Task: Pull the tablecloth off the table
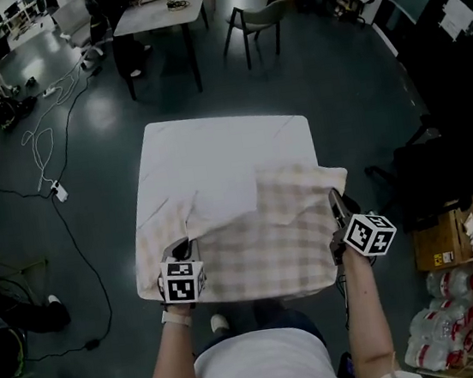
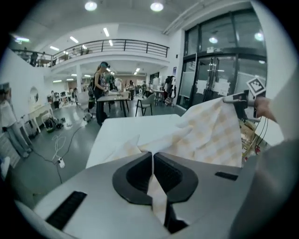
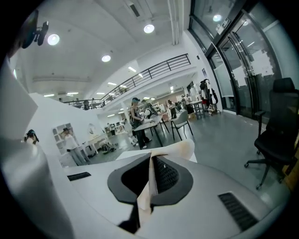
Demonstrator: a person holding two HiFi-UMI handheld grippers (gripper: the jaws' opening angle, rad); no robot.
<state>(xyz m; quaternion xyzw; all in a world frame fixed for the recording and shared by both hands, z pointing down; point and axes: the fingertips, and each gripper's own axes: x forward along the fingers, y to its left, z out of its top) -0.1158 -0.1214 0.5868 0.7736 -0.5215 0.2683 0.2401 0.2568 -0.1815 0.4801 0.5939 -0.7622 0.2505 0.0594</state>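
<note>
Tablecloth (image 1: 269,240), one pale checked sheet, lies bunched over the near half of the single white table (image 1: 213,144), whose far half shows bare. Two grippers hold it. The left gripper (image 2: 153,161) has its jaws pressed together on the near-left corner, and the right gripper (image 3: 153,170) pinches the near-right edge. At the right stands a cardboard box (image 1: 450,238); its contents cannot be made out. The cloth hides the table's near edge.

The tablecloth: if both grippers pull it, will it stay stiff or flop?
Probably floppy: the tablecloth lies folded and wrinkled on the table. Likely thin and light: its edge fits between the shut jaws of the left gripper and right gripper.
</note>
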